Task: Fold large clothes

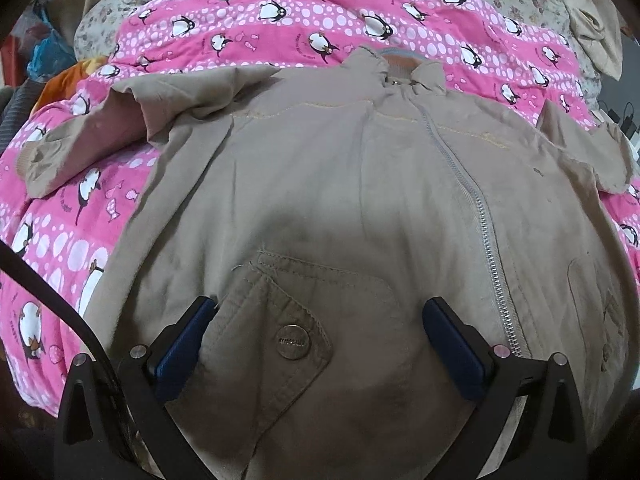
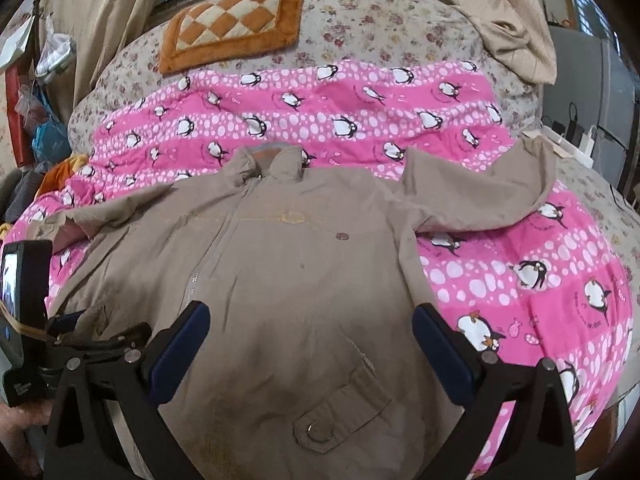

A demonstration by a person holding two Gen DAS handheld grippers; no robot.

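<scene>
A tan zip-up jacket (image 1: 320, 168) lies face up and zipped on a pink penguin quilt (image 1: 280, 28), collar (image 1: 396, 68) at the far side. Its left sleeve (image 1: 92, 136) is crumpled at the left, and its right sleeve (image 2: 492, 184) bends outward. My left gripper (image 1: 320, 312) is open, hovering over the jacket's left pocket flap and snap button (image 1: 294, 342). My right gripper (image 2: 310, 320) is open above the jacket (image 2: 288, 248) near its right pocket flap (image 2: 340, 416). The left gripper's body also shows in the right wrist view (image 2: 28, 320).
The pink quilt (image 2: 520, 280) covers a floral bed sheet (image 2: 360, 24). An orange checkered cushion (image 2: 236, 24) lies at the bed's far side. Beige curtains (image 2: 512, 20) hang at back right. Clutter and bags (image 2: 44, 120) stand left of the bed; chargers (image 2: 576, 136) sit at right.
</scene>
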